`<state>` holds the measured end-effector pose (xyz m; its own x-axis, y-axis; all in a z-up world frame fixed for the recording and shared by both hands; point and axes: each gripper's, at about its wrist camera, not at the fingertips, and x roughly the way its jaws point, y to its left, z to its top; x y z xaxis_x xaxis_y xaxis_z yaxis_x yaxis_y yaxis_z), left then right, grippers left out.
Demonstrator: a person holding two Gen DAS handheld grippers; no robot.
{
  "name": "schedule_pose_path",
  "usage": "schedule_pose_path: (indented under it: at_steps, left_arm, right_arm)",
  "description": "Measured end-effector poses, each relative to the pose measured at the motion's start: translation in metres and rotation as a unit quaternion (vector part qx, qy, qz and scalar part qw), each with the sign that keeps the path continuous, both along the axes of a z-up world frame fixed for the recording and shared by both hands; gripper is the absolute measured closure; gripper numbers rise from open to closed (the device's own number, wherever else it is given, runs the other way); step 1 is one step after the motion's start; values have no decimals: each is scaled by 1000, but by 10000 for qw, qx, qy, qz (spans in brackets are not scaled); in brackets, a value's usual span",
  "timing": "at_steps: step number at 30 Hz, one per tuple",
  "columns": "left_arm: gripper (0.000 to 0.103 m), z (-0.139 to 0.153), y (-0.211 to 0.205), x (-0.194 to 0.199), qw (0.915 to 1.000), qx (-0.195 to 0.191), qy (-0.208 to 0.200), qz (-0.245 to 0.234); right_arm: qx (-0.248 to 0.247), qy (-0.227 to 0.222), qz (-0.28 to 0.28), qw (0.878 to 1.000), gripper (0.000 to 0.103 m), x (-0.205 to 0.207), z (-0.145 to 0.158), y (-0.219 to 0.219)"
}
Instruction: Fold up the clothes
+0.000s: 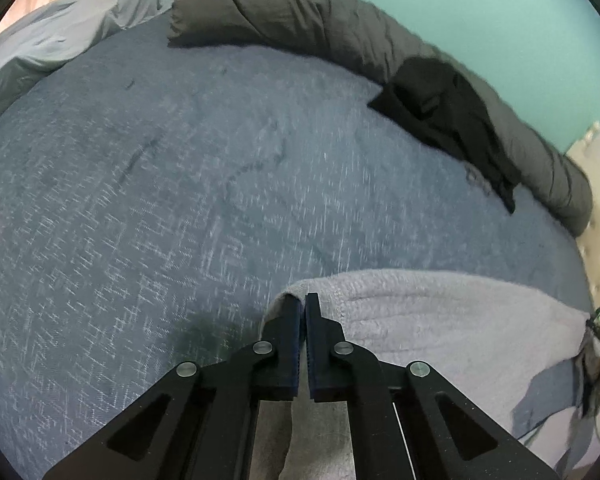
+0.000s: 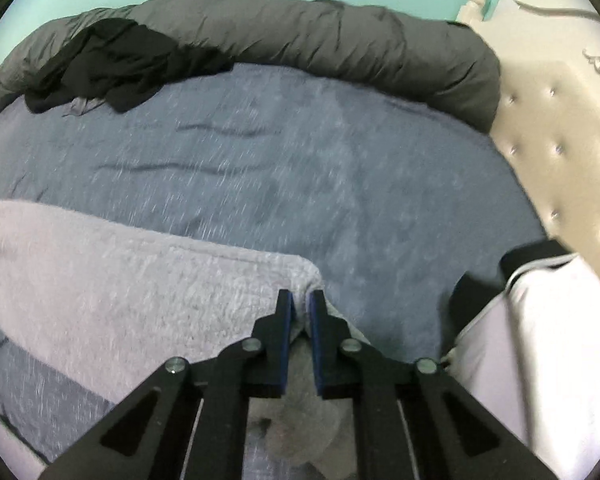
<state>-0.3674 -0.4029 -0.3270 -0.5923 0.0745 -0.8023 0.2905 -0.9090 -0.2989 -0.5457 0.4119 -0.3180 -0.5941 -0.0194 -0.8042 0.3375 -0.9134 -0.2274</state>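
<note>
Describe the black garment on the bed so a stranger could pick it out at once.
Start at the blue bedspread and look to its far edge, where a long dark grey rolled duvet lies along the teal wall. The black garment lies crumpled on that roll's left part and spills onto the bedspread. It is the only pure black, thin cloth there, unlike the fluffy pale grey garment in front.

A home bedroom. Bed with blue cover [image 1: 180, 184], rolled grey duvet [image 2: 300, 36], tufted headboard [image 2: 560, 152], teal wall [image 1: 460, 4].
</note>
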Motion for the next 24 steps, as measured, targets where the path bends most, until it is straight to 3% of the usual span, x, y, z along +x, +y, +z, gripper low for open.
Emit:
schedule_pose_path:
  at_steps: [7, 15, 17, 20, 24]
  left_arm:
    - [101, 6, -14, -15, 9995, 131, 95, 289]
    - [101, -22, -21, -36, 9982, 215, -197, 523]
    - [101, -31, -19, -40, 9980, 179, -313, 512]
    - [100, -40, -18, -43, 9977, 63, -423, 525]
    - [100, -37, -15, -42, 9978, 62, -429, 511]
  right_arm:
    - [203, -50, -171, 9996, 95, -42, 1, -16]
    - [727, -11, -535, 9959, 93, -79, -38, -31]
    - [624, 43, -723, 9954, 92, -82, -37, -21]
    - [373, 327, -824, 9954, 86, -71, -24, 1]
    - [-262, 563, -930, 9937, 55, -39, -6, 26]
